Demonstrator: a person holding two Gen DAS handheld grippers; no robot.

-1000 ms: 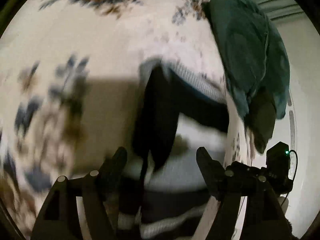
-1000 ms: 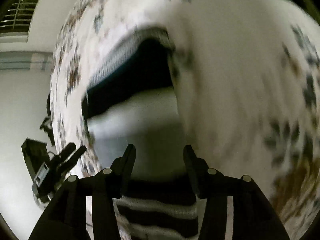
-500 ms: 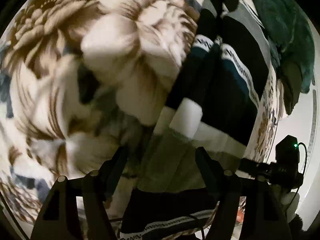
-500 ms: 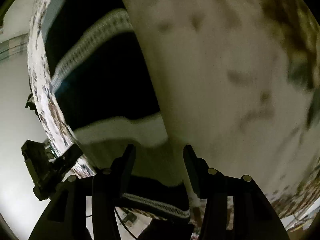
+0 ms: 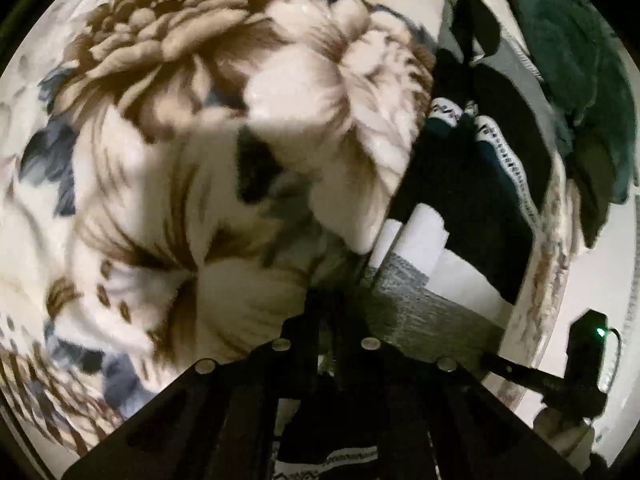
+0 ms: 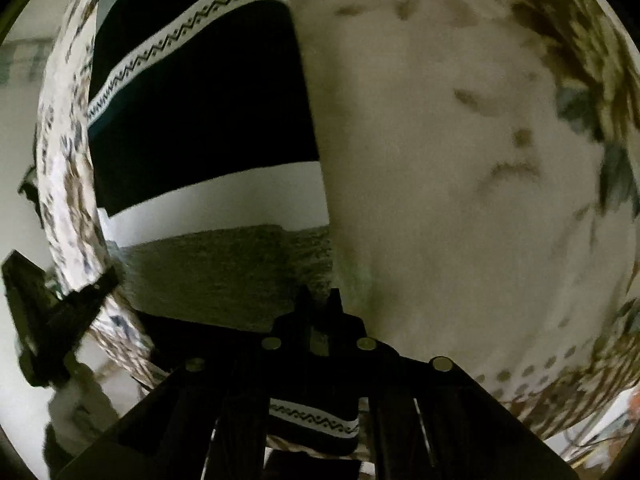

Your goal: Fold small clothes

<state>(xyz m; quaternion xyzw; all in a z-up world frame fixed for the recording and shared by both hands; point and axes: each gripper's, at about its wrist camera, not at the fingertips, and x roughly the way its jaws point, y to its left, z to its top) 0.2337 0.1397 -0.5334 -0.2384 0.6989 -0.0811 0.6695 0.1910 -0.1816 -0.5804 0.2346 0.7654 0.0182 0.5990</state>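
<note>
A striped knit garment in black, white and grey with patterned white bands lies on a floral blanket. In the left wrist view the garment [image 5: 472,200] runs up the right side, and my left gripper [image 5: 326,300] is shut on its grey edge band. In the right wrist view the garment [image 6: 200,120] fills the left centre, and my right gripper [image 6: 318,300] is shut on the grey band at its right corner. Each gripper shows at the edge of the other's view, the right one in the left wrist view [image 5: 576,364], the left one in the right wrist view [image 6: 44,312].
The floral blanket [image 5: 180,160] covers the bed and shows plain cream in the right wrist view [image 6: 460,160]. A dark green cloth [image 5: 580,80] lies at the far right beyond the garment. The bed edge and a pale wall lie past it.
Both grippers have gone from open to shut on the garment's grey band. Both cameras have dropped closer to the blanket.
</note>
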